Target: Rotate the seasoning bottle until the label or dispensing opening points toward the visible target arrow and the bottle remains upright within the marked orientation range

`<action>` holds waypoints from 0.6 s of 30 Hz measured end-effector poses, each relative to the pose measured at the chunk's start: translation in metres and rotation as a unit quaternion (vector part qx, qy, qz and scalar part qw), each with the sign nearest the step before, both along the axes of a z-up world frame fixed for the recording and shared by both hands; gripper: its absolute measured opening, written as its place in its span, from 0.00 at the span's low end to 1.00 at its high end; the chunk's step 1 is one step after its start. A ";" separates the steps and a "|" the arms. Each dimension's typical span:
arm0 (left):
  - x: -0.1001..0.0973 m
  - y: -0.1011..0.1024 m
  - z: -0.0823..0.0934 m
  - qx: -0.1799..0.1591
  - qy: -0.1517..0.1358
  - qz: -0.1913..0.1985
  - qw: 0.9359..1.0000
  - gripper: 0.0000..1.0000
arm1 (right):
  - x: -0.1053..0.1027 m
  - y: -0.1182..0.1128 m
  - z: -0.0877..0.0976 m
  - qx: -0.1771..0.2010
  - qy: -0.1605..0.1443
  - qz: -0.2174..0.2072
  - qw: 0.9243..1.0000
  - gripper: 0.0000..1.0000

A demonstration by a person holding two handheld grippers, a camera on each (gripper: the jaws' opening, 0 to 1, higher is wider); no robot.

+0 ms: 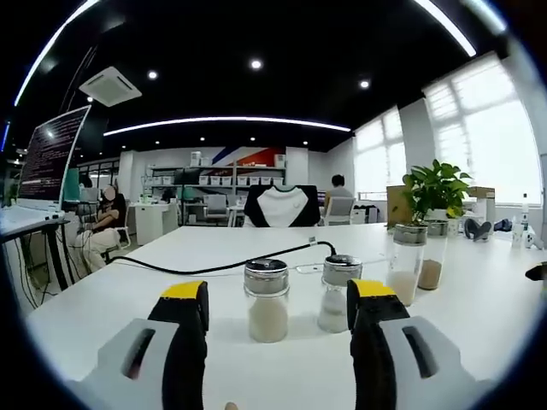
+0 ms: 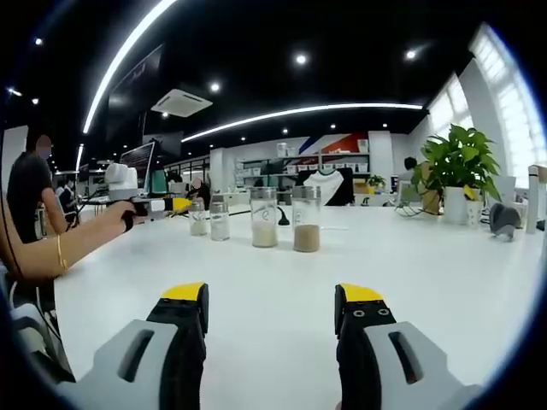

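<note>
Left gripper (image 1: 278, 316): jaws open, empty, facing clear glass chrome-capped seasoning bottle (image 1: 267, 301) mid-worktop; grip squarely, twist upright.

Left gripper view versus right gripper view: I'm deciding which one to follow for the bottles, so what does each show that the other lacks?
Left gripper view: a black cable snakes across the white table behind two short bottles, the sandy-filled one between the open left claw tips, the white-filled one beside it.

Right gripper view: a person's arm reaches in holding the other claw; the open right claw frames bare table.

Shared: four bottles in a row, the potted plant, the white table, the office behind.
</note>
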State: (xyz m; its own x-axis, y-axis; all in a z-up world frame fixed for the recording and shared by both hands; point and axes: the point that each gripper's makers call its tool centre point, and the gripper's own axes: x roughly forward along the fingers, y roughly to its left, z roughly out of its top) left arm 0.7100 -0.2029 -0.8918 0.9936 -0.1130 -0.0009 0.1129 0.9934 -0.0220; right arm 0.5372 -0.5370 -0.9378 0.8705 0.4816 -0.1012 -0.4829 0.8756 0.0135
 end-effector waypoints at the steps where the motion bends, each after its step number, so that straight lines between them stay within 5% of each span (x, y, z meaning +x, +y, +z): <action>1: 0.002 0.000 0.000 0.001 -0.001 0.003 1.000 0.69 | 0.000 0.000 0.000 0.000 0.000 0.000 1.000 0.59; 18: 0.042 0.006 -0.001 0.017 0.004 0.020 1.000 0.62 | 0.004 -0.005 0.012 -0.002 -0.008 -0.007 1.000 0.59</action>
